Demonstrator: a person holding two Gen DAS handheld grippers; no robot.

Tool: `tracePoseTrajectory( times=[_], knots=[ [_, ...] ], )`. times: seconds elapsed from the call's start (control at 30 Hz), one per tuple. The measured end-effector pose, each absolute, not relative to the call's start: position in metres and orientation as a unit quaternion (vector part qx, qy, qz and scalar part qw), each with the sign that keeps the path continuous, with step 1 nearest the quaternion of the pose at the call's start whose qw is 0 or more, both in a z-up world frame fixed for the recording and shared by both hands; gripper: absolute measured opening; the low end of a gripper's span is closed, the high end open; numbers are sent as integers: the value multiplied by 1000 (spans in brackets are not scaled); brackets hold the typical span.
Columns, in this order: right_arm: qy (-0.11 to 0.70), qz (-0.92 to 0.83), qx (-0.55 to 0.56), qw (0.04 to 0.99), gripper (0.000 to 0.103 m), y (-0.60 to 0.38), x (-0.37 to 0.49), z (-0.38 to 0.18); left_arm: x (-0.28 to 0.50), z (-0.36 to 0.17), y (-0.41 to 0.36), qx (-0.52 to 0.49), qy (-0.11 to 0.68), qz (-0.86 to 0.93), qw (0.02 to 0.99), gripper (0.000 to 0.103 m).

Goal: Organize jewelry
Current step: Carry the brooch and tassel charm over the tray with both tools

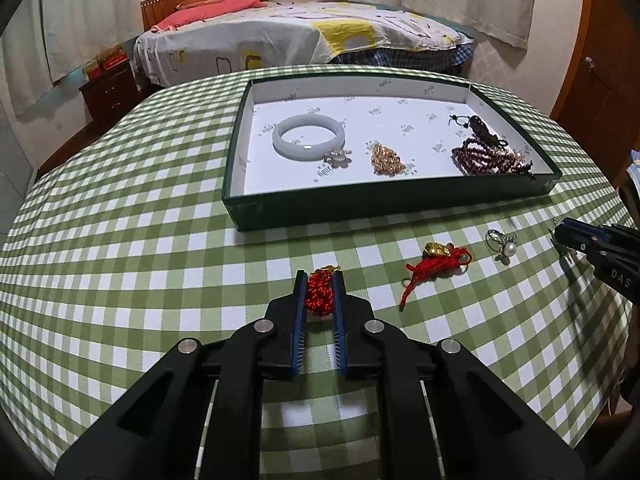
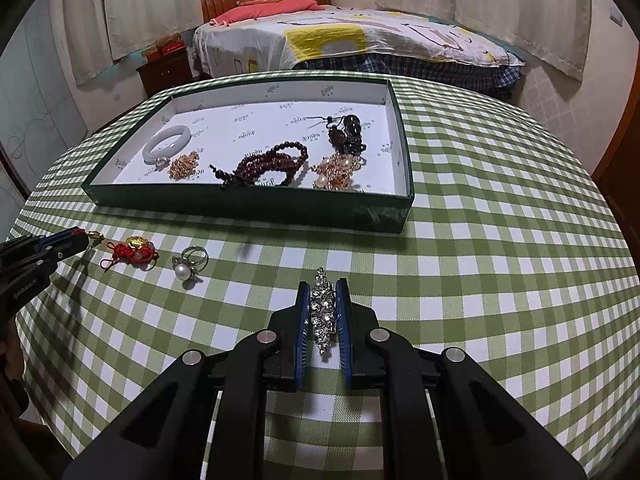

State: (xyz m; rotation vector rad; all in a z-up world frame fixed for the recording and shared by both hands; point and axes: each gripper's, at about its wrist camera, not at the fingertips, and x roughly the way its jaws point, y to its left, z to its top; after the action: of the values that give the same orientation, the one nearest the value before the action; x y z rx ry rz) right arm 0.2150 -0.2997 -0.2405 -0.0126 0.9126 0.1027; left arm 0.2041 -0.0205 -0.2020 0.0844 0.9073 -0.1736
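Tabletop (image 2: 500,240) open along its right side. Green tray (image 2: 248,204) blocks the far middle; pearl ring (image 2: 188,266) and red knotted charm (image 2: 132,254) obstruct the near-left strip.

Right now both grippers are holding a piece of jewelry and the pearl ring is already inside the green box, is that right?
Not quite. The pearl ring lies on the checked tablecloth in front of the green box, as the right wrist view shows. The left gripper does hold a red knotted cord, and the right gripper a sparkly silver piece.
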Motion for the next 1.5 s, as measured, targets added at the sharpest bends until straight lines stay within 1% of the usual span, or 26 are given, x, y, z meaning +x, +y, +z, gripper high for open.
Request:
tracePoseTrajectory(
  times=[0.27, 0.5, 0.67, 0.87, 0.97, 1.13, 1.3, 1.5],
  knots=[
    [420, 53, -2, 906, 14, -301, 211, -221, 200, -179, -19, 30, 415, -85, 905, 12],
    [387, 64, 4, 920, 14, -300, 217, -193, 203, -144, -26, 20, 376, -98, 921, 12],
    [364, 74, 4, 929, 14, -295, 234, -175, 221, -125, -36, 17, 349, -109, 930, 12],
    [334, 86, 7, 938, 14, -285, 268, -158, 255, -116, -50, 10, 326, -118, 938, 12],
    [328, 89, 2, 940, 14, -279, 286, -158, 279, -119, -60, 11, 323, -118, 939, 12],
    [336, 93, -2, 937, 14, -270, 319, -173, 318, -136, -76, 15, 331, -112, 937, 12],
    [364, 92, -5, 927, 14, -265, 349, -197, 352, -167, -88, 30, 362, -106, 926, 12],
    [401, 91, -13, 911, 14, -261, 367, -224, 375, -193, -94, 35, 395, -104, 912, 12]
  ],
)
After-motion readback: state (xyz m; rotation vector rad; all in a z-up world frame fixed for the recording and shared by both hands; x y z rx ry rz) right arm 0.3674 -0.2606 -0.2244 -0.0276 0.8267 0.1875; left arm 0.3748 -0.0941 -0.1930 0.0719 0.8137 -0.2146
